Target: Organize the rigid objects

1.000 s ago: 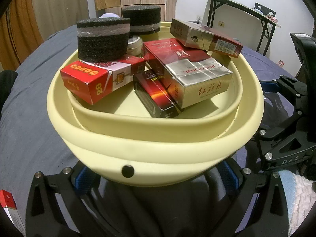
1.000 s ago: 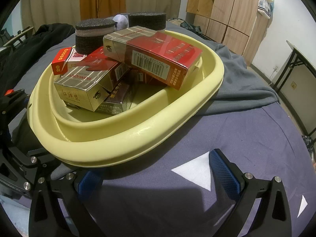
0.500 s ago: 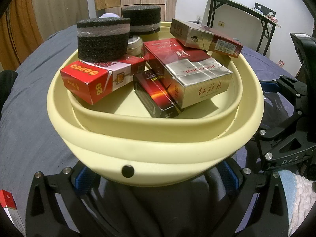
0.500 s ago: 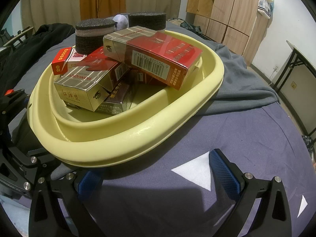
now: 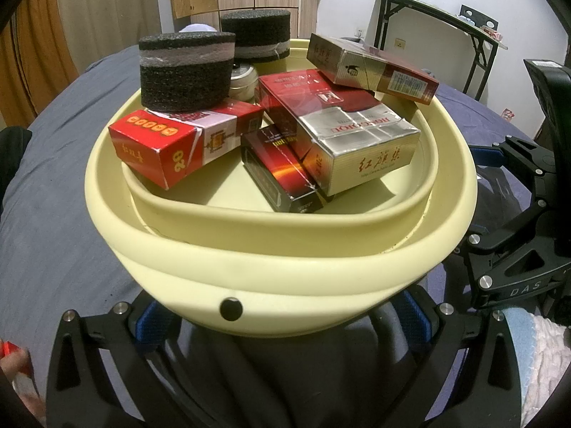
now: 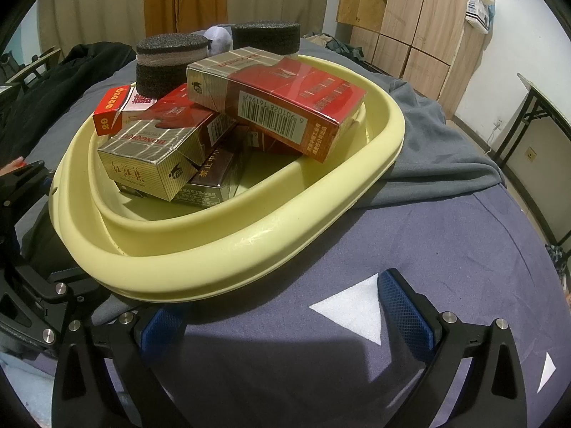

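Both grippers' jaws gape wide, empty, beside the yellow basin (image 5: pixel 278 271); possibly a fingertip (image 5: pixel 14 363) intrudes.

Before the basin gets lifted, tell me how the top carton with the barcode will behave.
The barcode carton lies tilted across other boxes and the yellow basin rim, so it would likely slide off first. Its glossy wrap probably makes it slippery. It looks rigid, probably light.

I am viewing the yellow basin (image 5: pixel 285 278) close from its near rim through the left wrist, facing the wardrobe; the right wrist is looking across its right rim (image 6: pixel 249 246), sharing its boxes.
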### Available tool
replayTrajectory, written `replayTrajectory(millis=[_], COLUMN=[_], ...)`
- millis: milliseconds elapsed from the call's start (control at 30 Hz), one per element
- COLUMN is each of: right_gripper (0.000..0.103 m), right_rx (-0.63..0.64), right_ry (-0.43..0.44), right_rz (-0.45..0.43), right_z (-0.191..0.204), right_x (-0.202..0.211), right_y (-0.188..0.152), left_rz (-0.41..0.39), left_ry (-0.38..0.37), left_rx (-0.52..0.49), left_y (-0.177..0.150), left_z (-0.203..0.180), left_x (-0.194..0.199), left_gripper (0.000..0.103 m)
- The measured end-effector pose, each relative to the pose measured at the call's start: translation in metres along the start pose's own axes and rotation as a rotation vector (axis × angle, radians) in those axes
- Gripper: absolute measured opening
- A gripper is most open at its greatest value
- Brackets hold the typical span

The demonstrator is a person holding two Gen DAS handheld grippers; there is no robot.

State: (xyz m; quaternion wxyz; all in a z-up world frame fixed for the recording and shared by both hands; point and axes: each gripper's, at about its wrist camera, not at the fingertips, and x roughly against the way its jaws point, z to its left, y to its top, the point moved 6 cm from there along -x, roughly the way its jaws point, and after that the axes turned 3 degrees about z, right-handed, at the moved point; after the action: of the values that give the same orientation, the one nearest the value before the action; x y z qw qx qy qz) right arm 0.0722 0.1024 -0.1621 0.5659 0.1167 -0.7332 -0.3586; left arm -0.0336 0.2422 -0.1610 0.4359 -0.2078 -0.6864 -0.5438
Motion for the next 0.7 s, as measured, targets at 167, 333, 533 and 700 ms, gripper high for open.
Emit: replayTrajectory(millis=[167, 333, 533, 700], right_gripper=[0.103, 0.103, 0.103, 0.103], right_rx=[0.000, 0.000, 0.000, 0.000], right_ry=[0.000, 0.001, 0.000, -0.001], right_rz=[0.000, 0.000, 0.000, 0.000], right_z=[0.0006, 0.0004, 0.0012, -0.0004], right_x=[0.0001, 0.0001, 0.0006, 0.0003], right_y=[0.0002, 0.0004, 0.0005, 0.0004], left_rz=[0.000, 0.000, 0.000, 0.000], left_ry=[0.000, 0.000, 0.000, 0.000], left_rx=[0.000, 0.000, 0.000, 0.000], left_y=[0.0005, -0.0002, 0.0005, 0.0001], left_z=[0.0000, 0.0000, 0.0000, -0.0001], left_x=[0.0001, -0.0001, 0.0001, 0.0000], left_gripper=[0.103, 0.103, 0.103, 0.103])
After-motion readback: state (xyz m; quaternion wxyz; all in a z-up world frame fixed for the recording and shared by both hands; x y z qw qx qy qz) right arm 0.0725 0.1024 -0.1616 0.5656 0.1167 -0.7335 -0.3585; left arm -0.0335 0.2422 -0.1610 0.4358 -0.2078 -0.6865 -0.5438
